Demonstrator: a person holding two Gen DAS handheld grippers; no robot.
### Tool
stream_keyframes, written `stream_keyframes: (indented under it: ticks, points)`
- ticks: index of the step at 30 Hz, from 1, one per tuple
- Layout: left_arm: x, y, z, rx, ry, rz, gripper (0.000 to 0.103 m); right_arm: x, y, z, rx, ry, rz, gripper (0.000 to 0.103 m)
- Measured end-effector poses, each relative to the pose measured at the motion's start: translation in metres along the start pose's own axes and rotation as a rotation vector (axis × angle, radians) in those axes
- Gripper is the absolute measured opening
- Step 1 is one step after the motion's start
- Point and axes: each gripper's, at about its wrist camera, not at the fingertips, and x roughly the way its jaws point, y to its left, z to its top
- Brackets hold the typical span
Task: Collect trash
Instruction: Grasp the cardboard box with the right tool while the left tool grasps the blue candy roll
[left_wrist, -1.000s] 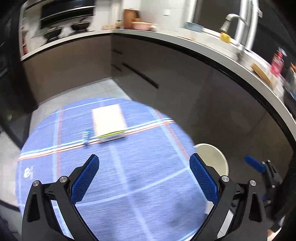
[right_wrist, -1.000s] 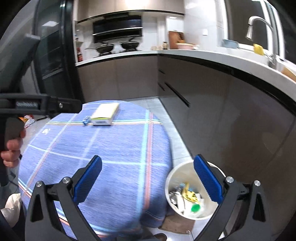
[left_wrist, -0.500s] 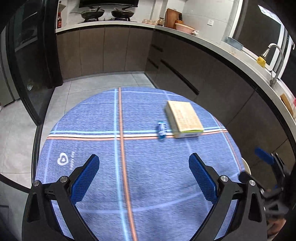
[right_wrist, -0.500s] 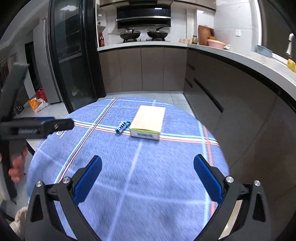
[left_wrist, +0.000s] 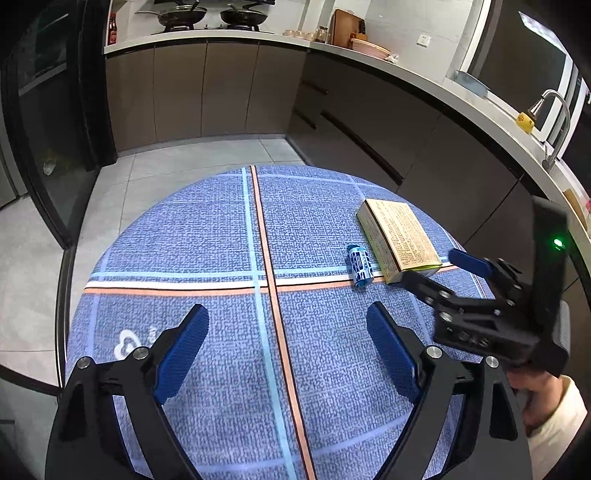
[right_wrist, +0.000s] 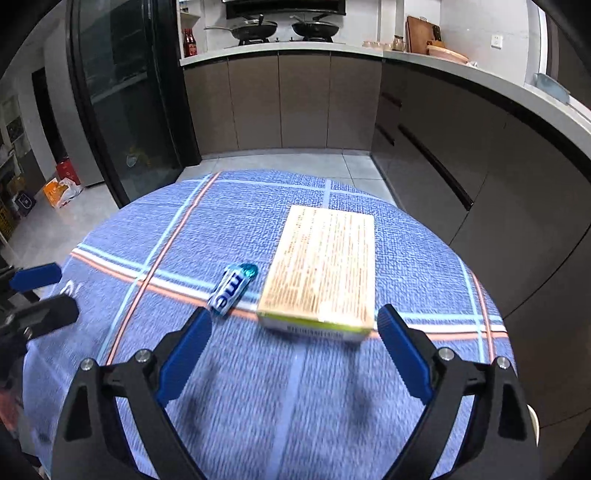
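Hovering my right tool (right_wrist: 291, 349) released, jaws just narrowing, before the cardboard box (right_wrist: 320, 277) | left tool (left_wrist: 286, 349) released, narrowing, empty | blue wrapper (right_wrist: 233, 289) beside box on the cloth-covered desk (left_wrist: 207, 221)

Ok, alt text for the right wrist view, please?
The open right gripper, its jaws just narrowed slightly with nothing between them, points down at a flat cardboard box lying on a round table with a blue checked cloth. A small blue wrapper lies just left of the box. Kitchen cabinets stand behind.
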Motion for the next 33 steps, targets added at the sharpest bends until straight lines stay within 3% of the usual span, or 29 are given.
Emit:
stream_keyframes:
  ticks: [5, 8, 13, 20, 24, 33]
  points:
    - [0.012, -0.005, 0.004, 0.019, 0.012, -0.027, 0.082, 0.019, -0.004, 0.006, 0.017, -0.002, -0.019, 0.091]
    - [0.022, -0.010, 0.008, 0.025, 0.031, -0.053, 0.079, 0.026, -0.008, 0.007, 0.034, 0.002, -0.021, 0.079]
    - [0.043, -0.023, 0.013, 0.042, 0.069, -0.092, 0.073, 0.026, -0.016, 0.003, 0.043, -0.012, -0.016, 0.076]
    - [0.075, -0.046, 0.020, 0.065, 0.118, -0.136, 0.060, 0.004, -0.028, -0.024, 0.037, -0.029, -0.012, 0.076]
    - [0.094, -0.060, 0.027, 0.078, 0.144, -0.156, 0.045, -0.008, -0.031, -0.038, 0.042, -0.038, -0.015, 0.076]
    - [0.119, -0.070, 0.039, 0.057, 0.162, -0.137, 0.027, -0.012, -0.037, -0.042, 0.046, -0.041, 0.000, 0.077]
